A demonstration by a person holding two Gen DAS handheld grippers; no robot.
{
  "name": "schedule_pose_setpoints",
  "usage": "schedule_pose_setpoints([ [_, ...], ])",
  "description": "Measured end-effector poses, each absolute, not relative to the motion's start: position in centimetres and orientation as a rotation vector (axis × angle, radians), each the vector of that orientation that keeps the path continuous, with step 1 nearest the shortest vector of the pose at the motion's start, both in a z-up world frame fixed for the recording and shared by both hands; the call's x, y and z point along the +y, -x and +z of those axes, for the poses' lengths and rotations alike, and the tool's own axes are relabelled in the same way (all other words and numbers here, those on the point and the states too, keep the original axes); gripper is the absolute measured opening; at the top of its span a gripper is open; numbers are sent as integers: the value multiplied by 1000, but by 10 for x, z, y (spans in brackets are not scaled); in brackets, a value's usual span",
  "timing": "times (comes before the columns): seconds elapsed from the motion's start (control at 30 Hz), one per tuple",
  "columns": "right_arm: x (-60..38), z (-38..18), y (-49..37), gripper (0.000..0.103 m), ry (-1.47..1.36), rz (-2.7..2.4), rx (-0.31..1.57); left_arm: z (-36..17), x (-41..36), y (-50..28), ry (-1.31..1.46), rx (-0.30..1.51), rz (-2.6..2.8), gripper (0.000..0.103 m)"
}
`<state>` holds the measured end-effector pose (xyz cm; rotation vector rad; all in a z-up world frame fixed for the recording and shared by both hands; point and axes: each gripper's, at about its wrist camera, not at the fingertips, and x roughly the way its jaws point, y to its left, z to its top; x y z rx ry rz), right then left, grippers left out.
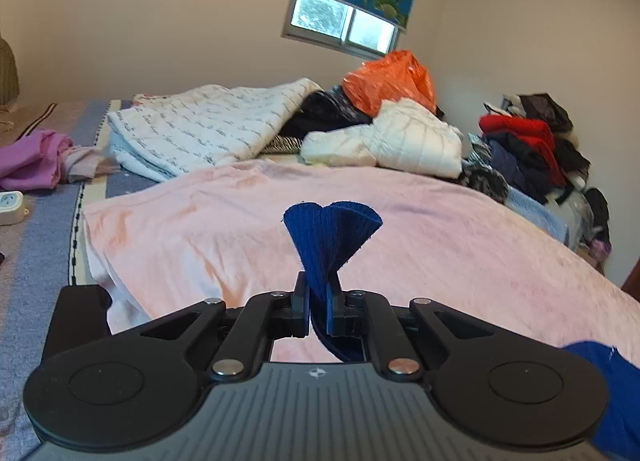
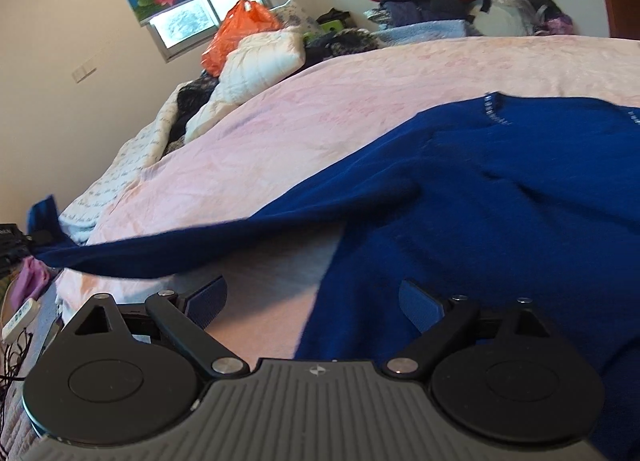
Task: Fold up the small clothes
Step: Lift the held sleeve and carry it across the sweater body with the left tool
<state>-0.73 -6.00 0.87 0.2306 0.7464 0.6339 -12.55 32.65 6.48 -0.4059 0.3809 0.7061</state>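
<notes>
A dark blue knit sweater (image 2: 500,197) lies on the pink bed cover (image 2: 320,109), its body at the right of the right wrist view. One sleeve (image 2: 180,245) stretches off to the left, lifted above the cover. In the left wrist view my left gripper (image 1: 319,293) is shut on that sleeve's ribbed cuff (image 1: 332,233), which fans out above the jaws. More of the sweater (image 1: 612,401) shows at the lower right. My right gripper (image 2: 316,301) stands open just over the sweater's near edge, with nothing pressed between its pads.
Folded white quilts (image 1: 208,129), an orange plastic bag (image 1: 392,81) and dark clothes are piled at the head of the bed. More clothes (image 1: 528,149) are heaped at the right. A purple garment (image 1: 32,161) and a power strip (image 1: 10,201) lie at the left.
</notes>
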Motion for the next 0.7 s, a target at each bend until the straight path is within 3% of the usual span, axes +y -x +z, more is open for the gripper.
schedule_pose_setpoints([
  [0.27, -116, 5, -10, 98, -306, 511, 720, 72, 323, 79, 364, 372, 744, 7],
  [0.7, -196, -7, -17, 98, -417, 300, 666, 73, 161, -47, 118, 416, 331, 7],
])
